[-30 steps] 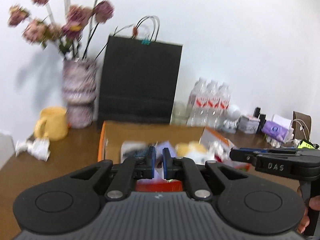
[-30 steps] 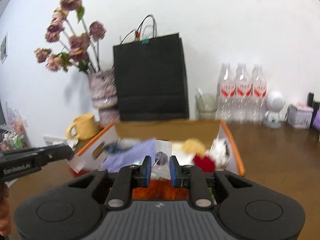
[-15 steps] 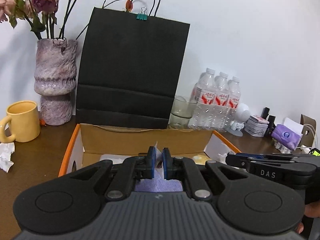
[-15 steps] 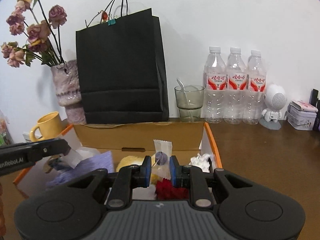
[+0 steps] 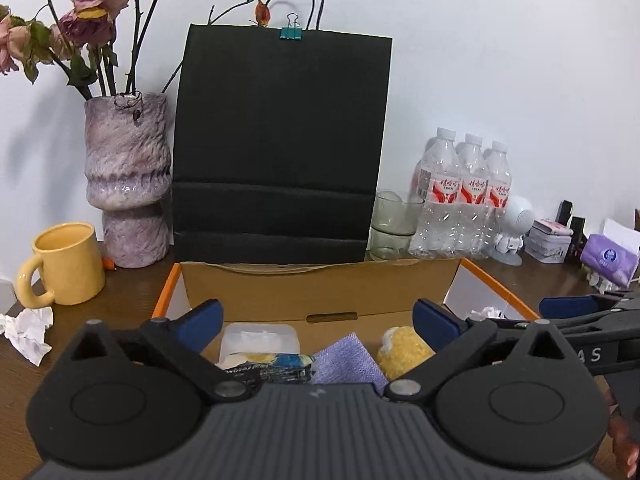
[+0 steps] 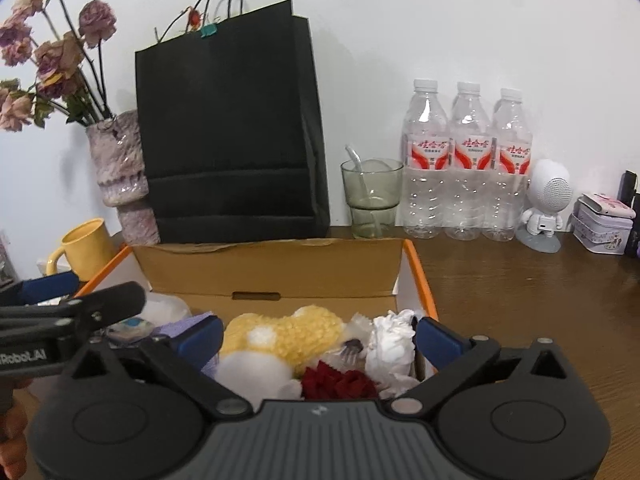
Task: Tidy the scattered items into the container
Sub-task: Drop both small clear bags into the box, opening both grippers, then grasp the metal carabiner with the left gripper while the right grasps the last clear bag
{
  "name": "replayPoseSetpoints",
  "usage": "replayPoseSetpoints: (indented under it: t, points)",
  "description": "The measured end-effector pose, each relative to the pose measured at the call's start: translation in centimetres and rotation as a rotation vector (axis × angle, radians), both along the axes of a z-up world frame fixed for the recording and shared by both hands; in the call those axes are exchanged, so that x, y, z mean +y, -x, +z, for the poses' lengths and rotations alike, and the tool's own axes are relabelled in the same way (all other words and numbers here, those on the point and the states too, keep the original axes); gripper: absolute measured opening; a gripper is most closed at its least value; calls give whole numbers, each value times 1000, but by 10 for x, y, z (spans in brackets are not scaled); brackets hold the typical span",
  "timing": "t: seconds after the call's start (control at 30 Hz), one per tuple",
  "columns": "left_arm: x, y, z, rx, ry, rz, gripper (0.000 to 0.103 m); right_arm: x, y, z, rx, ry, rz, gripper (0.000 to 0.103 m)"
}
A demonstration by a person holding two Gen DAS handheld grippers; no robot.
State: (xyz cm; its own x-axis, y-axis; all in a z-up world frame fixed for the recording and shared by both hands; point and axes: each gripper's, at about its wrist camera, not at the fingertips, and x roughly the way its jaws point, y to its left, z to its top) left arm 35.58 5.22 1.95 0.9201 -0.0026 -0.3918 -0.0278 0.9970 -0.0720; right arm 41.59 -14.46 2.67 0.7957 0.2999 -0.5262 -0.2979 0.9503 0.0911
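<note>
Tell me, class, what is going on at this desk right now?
A person holds a two-finger gripper in each hand over an open cardboard box on a wooden table. The left gripper and right gripper both stand open and hold nothing. The box already contains a yellow plush toy, a purple cloth, a crumpled white tissue and something dark red. Another crumpled paper lies outside the box, by the yellow mug.

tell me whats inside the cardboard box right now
Inside the cardboard box: a yellow plush toy, crumpled white tissue, something red, a purple cloth and a clear plastic tub. The grippers hide the near part.
</note>
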Motion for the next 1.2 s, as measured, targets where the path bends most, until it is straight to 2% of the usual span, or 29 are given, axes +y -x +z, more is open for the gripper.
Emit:
replayPoseSetpoints:
  t: [0.4, 0.6, 0.77, 0.93, 1.2]
  points:
    - [-1, -1, -2, 25, -3, 9, 103, 4, 4, 0, -11, 47, -17, 103]
    - [-3, 13, 1, 35, -4, 7, 103, 0, 18, 2, -19, 43, -13, 103]
    - [-2, 39, -1, 58, 6, 20, 103, -9, 45, 6, -42, 52, -21, 103]
    - [-2, 76, -9, 113, -5, 28, 103, -27, 79, 2, -27, 46, -32, 103]
    - [-5, 143, -37, 215, -22, 45, 103, -43, 142, -30, 38, 75, -33, 103]
